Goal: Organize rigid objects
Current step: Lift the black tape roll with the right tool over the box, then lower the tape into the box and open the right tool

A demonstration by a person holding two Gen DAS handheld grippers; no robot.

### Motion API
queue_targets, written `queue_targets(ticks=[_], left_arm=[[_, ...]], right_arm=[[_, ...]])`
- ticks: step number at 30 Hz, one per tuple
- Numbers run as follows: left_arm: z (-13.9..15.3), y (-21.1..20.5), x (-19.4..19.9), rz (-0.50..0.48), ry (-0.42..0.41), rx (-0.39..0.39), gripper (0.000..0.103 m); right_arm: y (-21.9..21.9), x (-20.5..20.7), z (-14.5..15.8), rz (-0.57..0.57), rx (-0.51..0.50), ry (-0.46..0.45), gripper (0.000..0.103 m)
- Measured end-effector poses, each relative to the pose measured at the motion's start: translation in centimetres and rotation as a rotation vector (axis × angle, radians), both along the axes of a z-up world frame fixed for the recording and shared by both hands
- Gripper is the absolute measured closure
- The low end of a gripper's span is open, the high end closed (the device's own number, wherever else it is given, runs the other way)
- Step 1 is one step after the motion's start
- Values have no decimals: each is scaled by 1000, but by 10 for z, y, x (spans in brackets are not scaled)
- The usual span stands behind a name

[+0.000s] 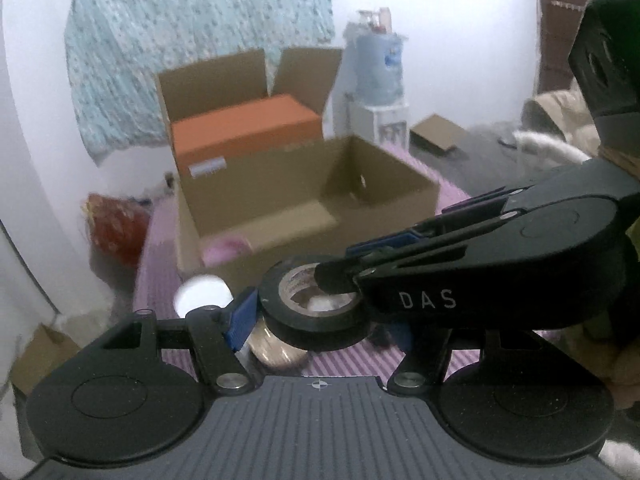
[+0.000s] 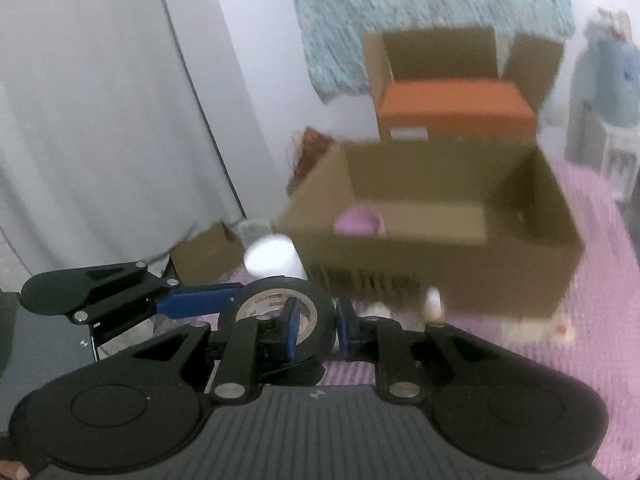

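Tape roll (image 1: 316,312), black with a cardboard core, hangs above the near edge of the purple mat (image 2: 600,320), held between both claws and just short of the cardboard box (image 2: 440,216).

Largest first: the box stands open-topped toward the mat's far edge, with a pink item (image 2: 360,220) on its floor and most of the floor bare, so there is free room to lower things in. Behind it, a second carton holds an orange box (image 1: 248,132).

Right gripper (image 2: 314,330) is clenched across the roll's wall, one finger inside the core and one outside. Left gripper (image 1: 304,312) reaches in at the roll's outer side; its blue pad (image 1: 240,320) lies against the rim, but whether it presses cannot be told.

A white cylinder (image 1: 204,294) stands beside the box's near left corner, close below the roll.

Judged handling: light, stiff, slightly tacky, not fragile; the wall grip through the core seems secure. The box's near wall is the edge to clear.
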State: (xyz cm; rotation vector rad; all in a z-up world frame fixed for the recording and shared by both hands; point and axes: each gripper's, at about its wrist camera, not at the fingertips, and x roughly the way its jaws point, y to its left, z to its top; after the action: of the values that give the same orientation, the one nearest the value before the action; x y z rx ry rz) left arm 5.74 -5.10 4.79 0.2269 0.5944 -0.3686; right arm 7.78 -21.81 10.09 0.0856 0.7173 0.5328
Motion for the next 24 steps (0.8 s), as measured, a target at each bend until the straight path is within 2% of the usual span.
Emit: queue_targets(ticks=[6, 10, 16, 23, 24], left_arm=[[30, -2, 35, 19, -47, 11, 37], [37, -4, 72, 25, -10, 9, 37], [30, -12, 141, 32, 129, 2, 37], [-1, -26, 197, 63, 273, 52, 37], [-5, -28, 206, 69, 288, 65, 37]], right_arm=[[9, 30, 38, 47, -19, -76, 82], [13, 69, 52, 73, -37, -72, 82], [5, 145, 46, 86, -27, 53, 82], [-5, 226, -1, 93, -8, 244, 82], [-6, 226, -8, 94, -3, 261, 82]])
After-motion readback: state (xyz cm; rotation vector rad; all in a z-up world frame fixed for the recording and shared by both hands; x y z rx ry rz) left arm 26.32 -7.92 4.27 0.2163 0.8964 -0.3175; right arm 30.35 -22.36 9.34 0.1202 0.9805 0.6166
